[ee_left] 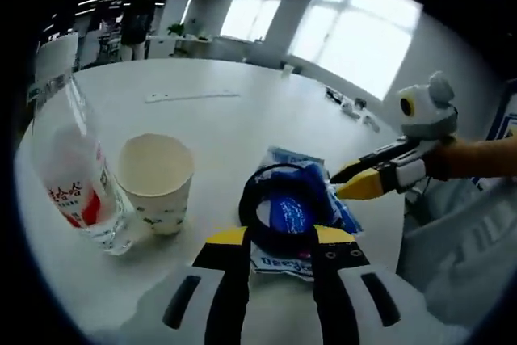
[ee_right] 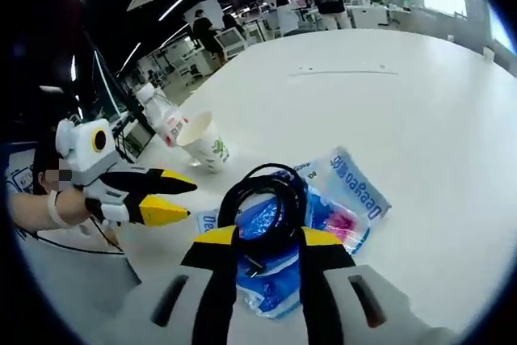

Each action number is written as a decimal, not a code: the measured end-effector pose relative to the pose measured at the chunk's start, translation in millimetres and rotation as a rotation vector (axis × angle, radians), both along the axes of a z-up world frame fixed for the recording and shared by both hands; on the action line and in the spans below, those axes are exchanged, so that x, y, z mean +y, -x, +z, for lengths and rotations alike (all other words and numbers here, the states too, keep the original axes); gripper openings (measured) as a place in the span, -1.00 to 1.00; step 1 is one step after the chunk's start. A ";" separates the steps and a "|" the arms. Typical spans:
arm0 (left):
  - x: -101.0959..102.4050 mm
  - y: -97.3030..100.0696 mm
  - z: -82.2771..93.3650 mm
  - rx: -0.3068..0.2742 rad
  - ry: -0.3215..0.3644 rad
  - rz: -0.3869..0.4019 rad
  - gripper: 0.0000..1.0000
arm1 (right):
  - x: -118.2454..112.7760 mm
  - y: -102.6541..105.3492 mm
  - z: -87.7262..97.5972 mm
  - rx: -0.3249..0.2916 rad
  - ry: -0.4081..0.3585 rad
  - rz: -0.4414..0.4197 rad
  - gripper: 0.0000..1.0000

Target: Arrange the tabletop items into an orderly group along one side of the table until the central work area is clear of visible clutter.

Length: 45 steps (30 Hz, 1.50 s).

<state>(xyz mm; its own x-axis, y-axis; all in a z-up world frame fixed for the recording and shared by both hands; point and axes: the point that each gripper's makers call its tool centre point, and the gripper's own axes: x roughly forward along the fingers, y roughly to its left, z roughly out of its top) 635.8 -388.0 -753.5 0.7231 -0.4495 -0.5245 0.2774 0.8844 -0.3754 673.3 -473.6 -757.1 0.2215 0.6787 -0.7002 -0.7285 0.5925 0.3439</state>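
Cable (ee_left: 279,212), coiled and black, is seen on a blue packet (ee_left: 303,208) just ahead of the left gripper (ee_left: 279,240), whose jaws are parted and empty. A cup (ee_left: 157,179) and bottle (ee_left: 77,175) stand together on the table (ee_left: 202,111).

In the right gripper view, the cable (ee_right: 266,199) lies on the packet (ee_right: 339,191) between the right gripper's (ee_right: 266,240) parted jaws, ungripped.

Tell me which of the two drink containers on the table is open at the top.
The paper cup: its wide mouth is uncovered and you see inside. The plastic bottle beside it is clear with a red-and-white label; its top is too dim to judge.
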 end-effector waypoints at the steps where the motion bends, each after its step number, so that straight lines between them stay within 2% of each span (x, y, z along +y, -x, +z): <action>1: 0.2 -2.0 -1.4 0.002 0.000 0.005 -0.48 | 0.9 -1.5 -1.3 0.001 -0.004 -0.005 -0.50; 12: -0.3 -17.6 -15.7 0.034 0.001 0.040 -0.52 | 7.3 -8.2 -21.2 0.026 0.033 -0.065 -0.54; 14: -0.4 -18.8 -16.3 0.038 0.006 0.047 -0.53 | 10.4 -7.1 -23.0 0.043 0.023 -0.078 -0.55; 21: -0.2 -23.4 -25.8 0.066 0.008 0.058 -0.53 | 13.2 -10.7 -24.6 0.033 0.027 -0.092 -0.59; 28: 0.1 -23.6 -36.8 0.099 -0.005 0.059 -0.59 | 11.6 -10.0 -26.9 0.023 0.044 -0.091 -0.63; 38: -1.9 -22.4 -42.6 0.118 0.007 0.062 -0.61 | 11.8 -11.0 -28.4 0.005 0.069 -0.076 -0.70; 42: 3.7 -23.0 -43.3 0.118 0.030 0.076 -0.73 | 11.4 -11.5 -29.0 -0.009 0.088 -0.063 -0.79; 45: 4.1 -22.5 -43.8 0.117 0.036 0.081 -0.79 | 13.8 -9.2 -33.6 0.027 0.083 -0.066 -0.87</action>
